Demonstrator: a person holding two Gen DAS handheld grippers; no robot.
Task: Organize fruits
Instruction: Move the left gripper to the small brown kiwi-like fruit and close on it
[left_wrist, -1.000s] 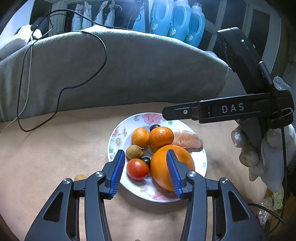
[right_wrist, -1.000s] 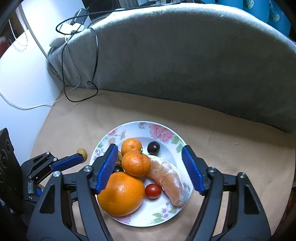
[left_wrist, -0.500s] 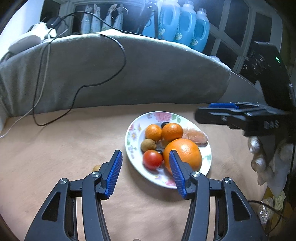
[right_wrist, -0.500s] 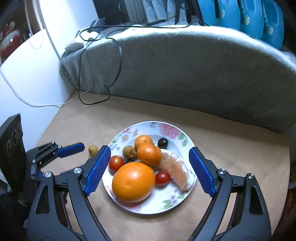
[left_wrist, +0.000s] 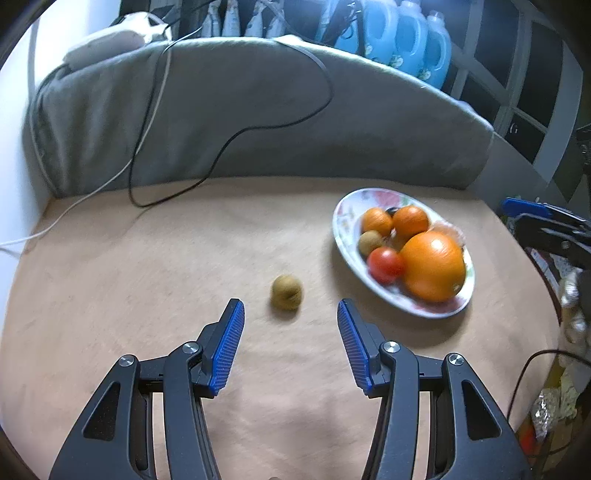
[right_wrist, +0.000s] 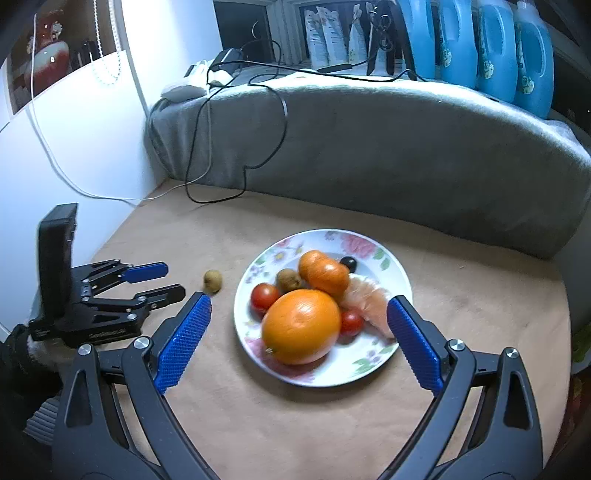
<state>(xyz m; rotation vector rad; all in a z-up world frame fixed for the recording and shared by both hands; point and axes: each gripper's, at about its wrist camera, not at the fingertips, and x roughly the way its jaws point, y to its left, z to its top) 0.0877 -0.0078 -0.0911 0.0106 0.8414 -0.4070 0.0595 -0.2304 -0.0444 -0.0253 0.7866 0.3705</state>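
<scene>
A lone brown fruit (left_wrist: 286, 296) lies on the desk beside the plate (left_wrist: 347, 246) (already heaped), the spread, empty left gripper (left_wrist: 290, 318) nearby; light, firm, likely to roll, best pinched across its middle.

The left gripper (left_wrist: 290, 332) hangs over the tan desk (left_wrist: 147, 295), jaws apart and empty. A small brown fruit (left_wrist: 287, 292) lies just beyond them. To the right, a floral plate (left_wrist: 347, 243) holds a big orange (left_wrist: 433, 266), a tomato (left_wrist: 385, 264) and smaller fruits.
</scene>
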